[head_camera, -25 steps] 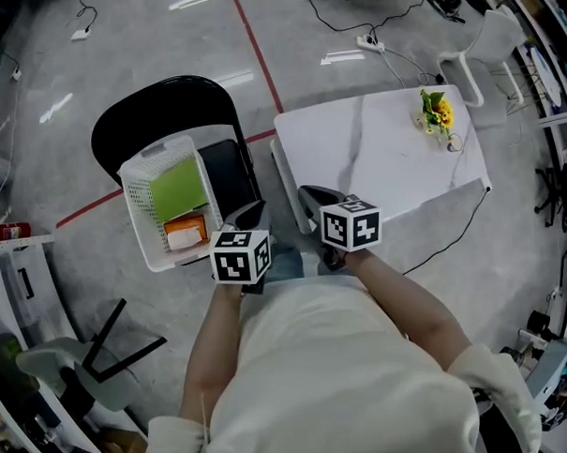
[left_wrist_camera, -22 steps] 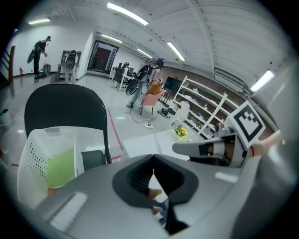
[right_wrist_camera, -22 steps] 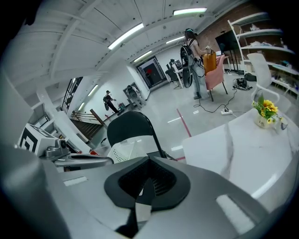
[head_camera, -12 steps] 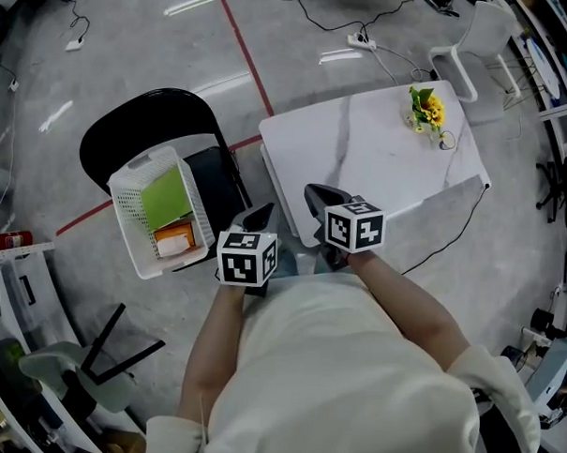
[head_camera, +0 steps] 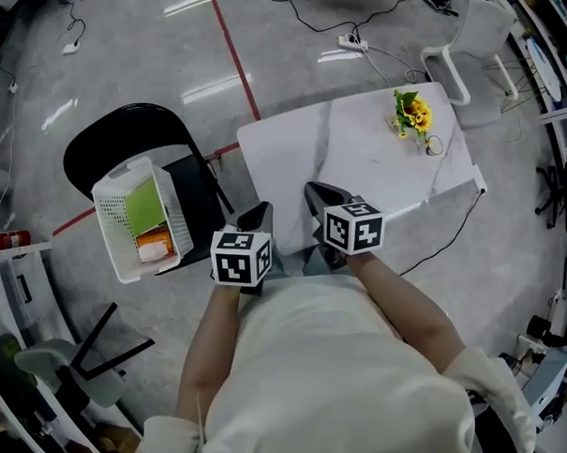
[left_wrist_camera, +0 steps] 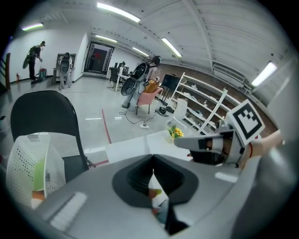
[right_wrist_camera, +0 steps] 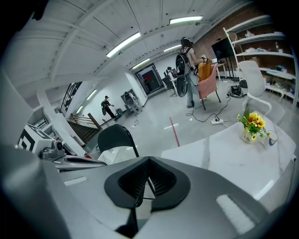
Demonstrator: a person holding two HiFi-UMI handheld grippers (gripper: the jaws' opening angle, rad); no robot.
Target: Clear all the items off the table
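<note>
White table (head_camera: 355,157): yellow flowers (head_camera: 410,115) at its far right corner
Left gripper (head_camera: 258,215): jaws pressed together, empty, off table's near-left corner
Right gripper (head_camera: 317,193): jaws together, empty, over table's near edge

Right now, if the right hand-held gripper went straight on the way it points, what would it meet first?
Probably the white table, close to its near edge: the right hand-held gripper, shut and empty, angles down at that top. Depth is unclear; it might only clip the edge.
</note>
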